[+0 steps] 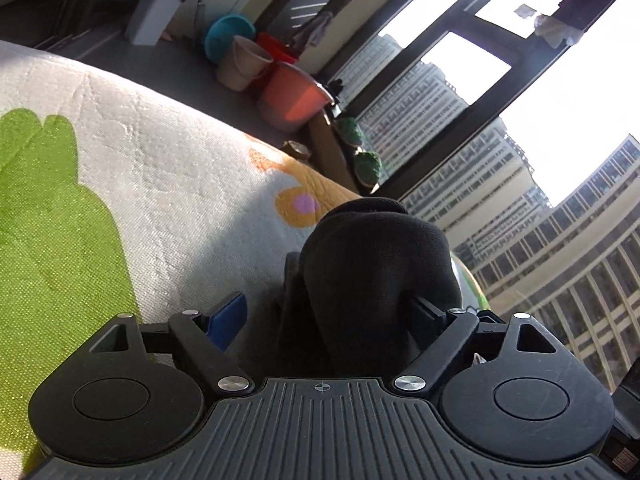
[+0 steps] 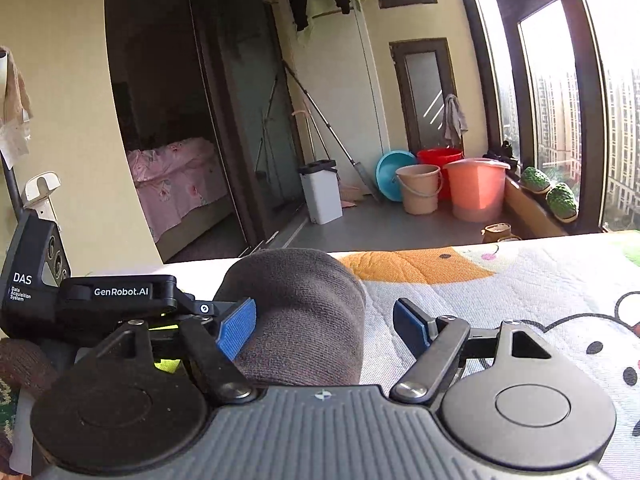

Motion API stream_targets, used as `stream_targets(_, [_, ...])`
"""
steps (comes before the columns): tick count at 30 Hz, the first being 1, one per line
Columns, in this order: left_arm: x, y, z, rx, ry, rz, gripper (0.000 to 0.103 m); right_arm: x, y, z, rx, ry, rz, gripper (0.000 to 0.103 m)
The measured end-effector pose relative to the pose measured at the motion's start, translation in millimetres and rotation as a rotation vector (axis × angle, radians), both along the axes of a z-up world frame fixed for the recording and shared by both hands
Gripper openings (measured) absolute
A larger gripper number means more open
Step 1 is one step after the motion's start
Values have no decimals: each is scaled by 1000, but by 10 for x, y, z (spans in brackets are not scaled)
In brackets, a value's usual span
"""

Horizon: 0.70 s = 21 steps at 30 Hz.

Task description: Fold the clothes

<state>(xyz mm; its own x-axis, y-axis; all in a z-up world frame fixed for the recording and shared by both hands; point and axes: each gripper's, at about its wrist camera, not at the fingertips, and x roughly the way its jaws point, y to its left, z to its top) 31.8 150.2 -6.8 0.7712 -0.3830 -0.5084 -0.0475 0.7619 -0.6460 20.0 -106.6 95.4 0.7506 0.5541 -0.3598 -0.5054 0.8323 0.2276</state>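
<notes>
A dark knitted garment (image 1: pixel 372 264) is bunched into a rounded lump on the quilted cartoon-print cover (image 1: pixel 168 168). In the left wrist view it fills the space between my left gripper's (image 1: pixel 332 316) blue-padded fingers, which stand apart; the right pad is mostly hidden by the cloth. In the right wrist view the same grey-brown lump (image 2: pixel 300 312) lies between my right gripper's (image 2: pixel 326 324) spread fingers, touching the left blue pad (image 2: pixel 238 328). The right pad (image 2: pixel 408 324) stands clear of it. The left gripper's body (image 2: pixel 120 296) sits just left of the lump.
The cover (image 2: pixel 500 280) ends at a far edge with floor beyond. Buckets and basins (image 2: pixel 452 184), a white bin (image 2: pixel 320 192) and mops stand on the balcony floor. Large windows (image 2: pixel 560 100) are on the right, and a doorway to a bedroom (image 2: pixel 172 160) on the left.
</notes>
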Motion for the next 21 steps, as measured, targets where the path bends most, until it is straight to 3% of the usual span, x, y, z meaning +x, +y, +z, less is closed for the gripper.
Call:
stream_targets(2, [-5,34,-35,-23,-1,-1,93,15,-74,133,34,-16,-11,56])
stream_targets(4, [-23,67,-61,-48,-6,-2,93,98,5,183,31,2,27,48])
stream_targets(8, [-25,177,-133,-114,-10,-3,92,262,292,169,-24,5,86,46])
stream_targets(13, [-16,266,-169,-132,-11,15,85,358,394,68,-20,34,98,47])
stream_targets(17, [-19,286,-185,-138,-20,12,85,435,475,-13,-17,57,107,48])
stream_targets(21, [-39,268,-183,-132,-28,10,86,401,497,-103,-10,80,109,57])
